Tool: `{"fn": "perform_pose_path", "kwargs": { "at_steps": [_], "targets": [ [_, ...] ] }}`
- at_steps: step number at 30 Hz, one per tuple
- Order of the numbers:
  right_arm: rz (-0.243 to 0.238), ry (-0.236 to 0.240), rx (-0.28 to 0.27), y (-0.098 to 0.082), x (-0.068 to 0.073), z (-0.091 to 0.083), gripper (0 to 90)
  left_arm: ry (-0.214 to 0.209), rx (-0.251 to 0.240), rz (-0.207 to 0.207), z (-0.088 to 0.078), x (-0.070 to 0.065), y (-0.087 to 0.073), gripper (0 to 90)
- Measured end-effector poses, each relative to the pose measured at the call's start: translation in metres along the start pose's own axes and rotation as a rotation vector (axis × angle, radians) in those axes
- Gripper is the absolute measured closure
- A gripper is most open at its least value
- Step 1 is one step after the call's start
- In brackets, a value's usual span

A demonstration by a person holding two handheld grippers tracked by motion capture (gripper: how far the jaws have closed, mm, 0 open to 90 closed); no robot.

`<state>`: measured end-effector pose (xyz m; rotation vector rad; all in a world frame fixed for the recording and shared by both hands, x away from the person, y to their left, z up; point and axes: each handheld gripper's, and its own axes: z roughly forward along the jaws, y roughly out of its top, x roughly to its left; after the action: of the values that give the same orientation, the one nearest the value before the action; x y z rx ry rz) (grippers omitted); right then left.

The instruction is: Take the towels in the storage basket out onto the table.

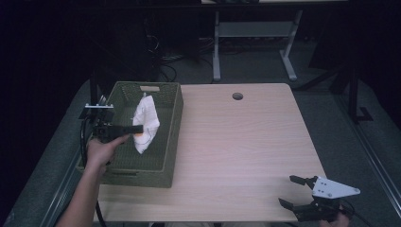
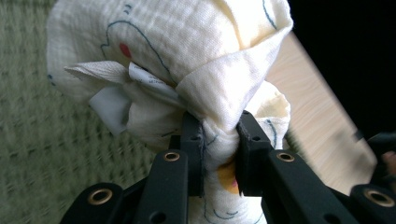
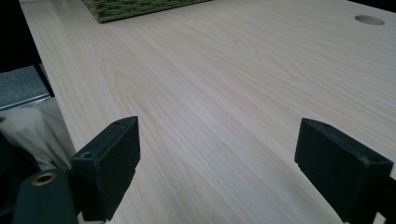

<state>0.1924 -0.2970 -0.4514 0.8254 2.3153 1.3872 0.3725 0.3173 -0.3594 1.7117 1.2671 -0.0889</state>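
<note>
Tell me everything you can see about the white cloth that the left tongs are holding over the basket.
The white crinkled cotton cloth is soft and gauzy, printed with thin blue outlines and small red and orange spots. A white label is sewn into one fold. It is bunched and hangs crumpled, lifted above the inside of the green woven basket. The left tongs are shut on a gathered fold of it, and both black pads press into the fabric. Nothing else can be seen touching it.

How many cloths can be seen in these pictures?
1. The white cloth hangs from the left gripper above the green basket. The cloth hides part of the basket floor, so another could lie underneath.
</note>
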Motion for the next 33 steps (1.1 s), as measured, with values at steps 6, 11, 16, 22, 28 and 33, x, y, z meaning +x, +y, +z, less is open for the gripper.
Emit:
{"fn": "perform_pose_path", "kwargs": {
  "at_steps": [6, 11, 16, 22, 28, 33],
  "targets": [
    [-0.005, 0.002, -0.001, 0.0, 0.0, -0.001, 13.8, -0.103, -0.072, -0.041, -0.006, -0.001, -0.002, 76.4],
    [0.0, 0.004, -0.001, 0.0, 0.0, -0.001, 13.8, -0.158, -0.126, -0.065, -0.009, -0.002, -0.002, 76.5],
    [-0.005, 0.005, -0.003, 0.001, 0.001, -0.001, 13.8, -0.224, -0.193, -0.096, -0.014, -0.004, -0.002, 76.7],
    [-0.005, 0.005, -0.005, 0.001, 0.001, -0.001, 13.8, -0.264, -0.221, -0.072, -0.015, -0.014, 0.0, 76.8],
    [-0.005, 0.003, -0.003, 0.001, 0.001, -0.001, 13.8, -0.298, -0.223, -0.043, -0.01, -0.027, 0.008, 76.8],
    [-0.004, 0.007, -0.005, 0.001, 0.001, -0.001, 13.8, -0.312, -0.213, -0.017, -0.004, -0.037, 0.013, 76.7]
  ]
}}
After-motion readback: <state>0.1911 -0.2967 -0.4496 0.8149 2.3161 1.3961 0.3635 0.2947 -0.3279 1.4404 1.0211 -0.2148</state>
